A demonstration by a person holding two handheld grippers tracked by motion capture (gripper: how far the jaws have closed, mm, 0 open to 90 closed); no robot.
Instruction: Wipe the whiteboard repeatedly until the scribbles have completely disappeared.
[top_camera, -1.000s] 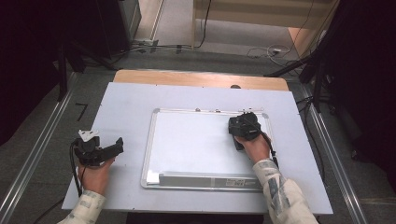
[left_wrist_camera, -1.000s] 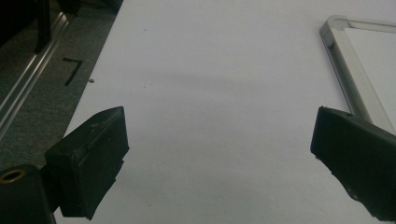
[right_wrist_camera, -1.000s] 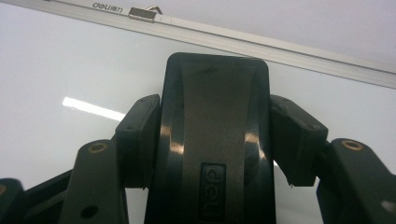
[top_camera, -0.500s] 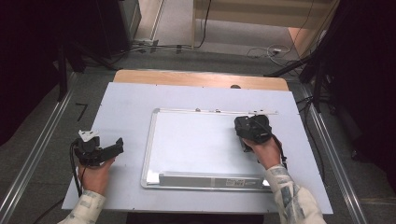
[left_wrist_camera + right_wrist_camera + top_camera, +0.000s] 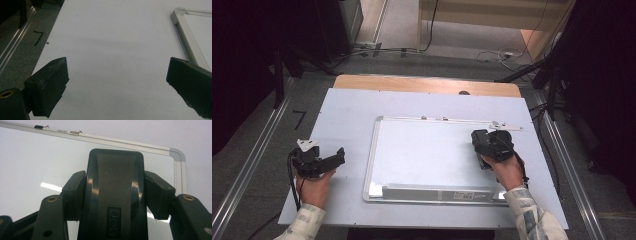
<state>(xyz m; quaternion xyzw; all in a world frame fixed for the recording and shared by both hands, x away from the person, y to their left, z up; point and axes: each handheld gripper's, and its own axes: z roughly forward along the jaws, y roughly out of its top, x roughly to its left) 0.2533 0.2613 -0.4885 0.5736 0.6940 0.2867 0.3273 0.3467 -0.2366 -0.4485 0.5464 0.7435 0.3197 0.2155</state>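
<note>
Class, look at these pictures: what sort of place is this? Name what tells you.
Probably a lab or recording workspace, not a classroom: a whiteboard lies flat on a table, metal rails flank it, and cables trail across the floor behind.

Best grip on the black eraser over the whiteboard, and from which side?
Across its two long sides near the middle, approaching along its length from the person's end: the eraser is a narrow slab with parallel flanks. The right gripper already clamps it that way over the whiteboard.
</note>
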